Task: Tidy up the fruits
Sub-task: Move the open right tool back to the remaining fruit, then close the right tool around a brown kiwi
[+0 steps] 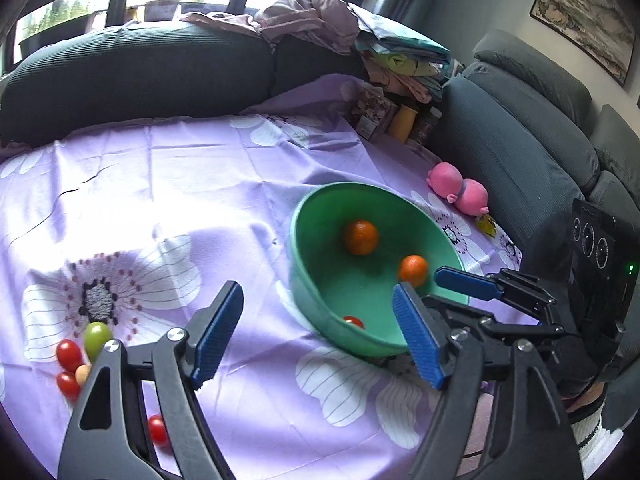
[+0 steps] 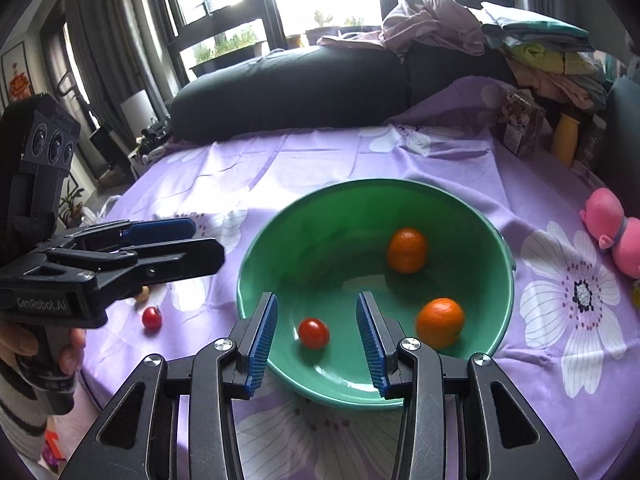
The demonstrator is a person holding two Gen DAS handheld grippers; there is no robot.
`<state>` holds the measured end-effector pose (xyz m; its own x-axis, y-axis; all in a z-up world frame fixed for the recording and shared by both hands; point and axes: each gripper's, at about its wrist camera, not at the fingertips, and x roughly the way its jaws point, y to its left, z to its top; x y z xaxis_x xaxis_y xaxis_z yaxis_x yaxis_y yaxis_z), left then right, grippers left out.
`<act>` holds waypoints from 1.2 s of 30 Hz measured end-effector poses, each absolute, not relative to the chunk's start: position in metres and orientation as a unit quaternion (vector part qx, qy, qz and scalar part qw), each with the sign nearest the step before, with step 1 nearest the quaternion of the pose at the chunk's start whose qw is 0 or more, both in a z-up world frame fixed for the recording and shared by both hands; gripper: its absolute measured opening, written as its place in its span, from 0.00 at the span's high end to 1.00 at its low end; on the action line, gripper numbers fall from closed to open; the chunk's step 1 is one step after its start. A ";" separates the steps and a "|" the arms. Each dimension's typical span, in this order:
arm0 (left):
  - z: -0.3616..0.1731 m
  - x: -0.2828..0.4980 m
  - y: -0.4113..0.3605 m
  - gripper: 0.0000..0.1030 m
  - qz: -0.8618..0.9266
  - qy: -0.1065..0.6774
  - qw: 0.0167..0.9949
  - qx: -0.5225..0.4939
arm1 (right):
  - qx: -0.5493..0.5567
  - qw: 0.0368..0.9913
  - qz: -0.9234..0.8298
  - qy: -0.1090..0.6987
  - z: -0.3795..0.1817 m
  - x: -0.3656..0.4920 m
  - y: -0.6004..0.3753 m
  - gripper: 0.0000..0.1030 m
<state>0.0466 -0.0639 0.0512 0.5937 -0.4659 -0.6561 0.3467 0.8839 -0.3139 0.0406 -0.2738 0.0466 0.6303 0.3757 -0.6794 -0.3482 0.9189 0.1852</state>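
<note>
A green bowl (image 2: 460, 216) stands on the purple flowered cloth and holds two oranges (image 2: 406, 250) (image 2: 440, 322) and a red cherry tomato (image 2: 313, 333). My right gripper (image 2: 316, 344) is open and empty over the bowl's near rim, the tomato between its fingers but below them. My left gripper (image 1: 316, 336) is open and empty over the cloth, left of the bowl (image 1: 320, 220). Red tomatoes (image 1: 69, 355), a green one (image 1: 96, 338) and a small tan fruit (image 1: 83, 374) lie on the cloth at the lower left. The right gripper (image 1: 444, 284) also shows in the left wrist view.
A pink plush toy (image 2: 616, 232) lies on the cloth to the right. A snack bag (image 2: 518, 124) and a yellow bottle (image 2: 565, 138) stand at the far right. Dark sofa cushions (image 2: 304, 92) with piled clothes (image 2: 440, 20) border the cloth behind.
</note>
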 end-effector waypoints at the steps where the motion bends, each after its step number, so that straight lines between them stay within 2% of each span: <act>1: 0.052 0.042 -0.052 0.25 -0.214 0.386 0.894 -0.081 | 0.017 0.904 0.205 0.375 0.050 0.039 -0.272 0.60; 11: 0.019 -0.010 0.049 0.25 -0.107 0.410 0.894 -0.148 | -0.025 0.883 0.285 0.373 0.054 0.021 -0.215 0.60; 25: -0.018 -0.032 0.086 0.29 -0.084 0.427 0.884 -0.169 | -0.108 0.817 0.363 0.434 0.007 0.005 -0.118 0.60; 30: -0.023 -0.012 0.076 0.45 -0.086 0.439 0.884 -0.138 | -0.059 0.821 0.372 0.429 0.018 0.019 -0.116 0.60; 34: -0.035 0.008 0.070 0.51 -0.079 0.460 0.877 -0.117 | -0.007 0.816 0.379 0.437 0.022 0.037 -0.116 0.60; 36: -0.041 0.016 0.068 0.65 -0.080 0.470 0.872 -0.111 | -0.003 0.812 0.383 0.440 0.022 0.044 -0.111 0.60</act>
<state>0.0159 0.0680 -0.0409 0.5461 -0.2433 -0.8016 0.0345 0.9626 -0.2687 0.0438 -0.1108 0.0223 0.3201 0.6193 -0.7169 -0.6240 0.7072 0.3323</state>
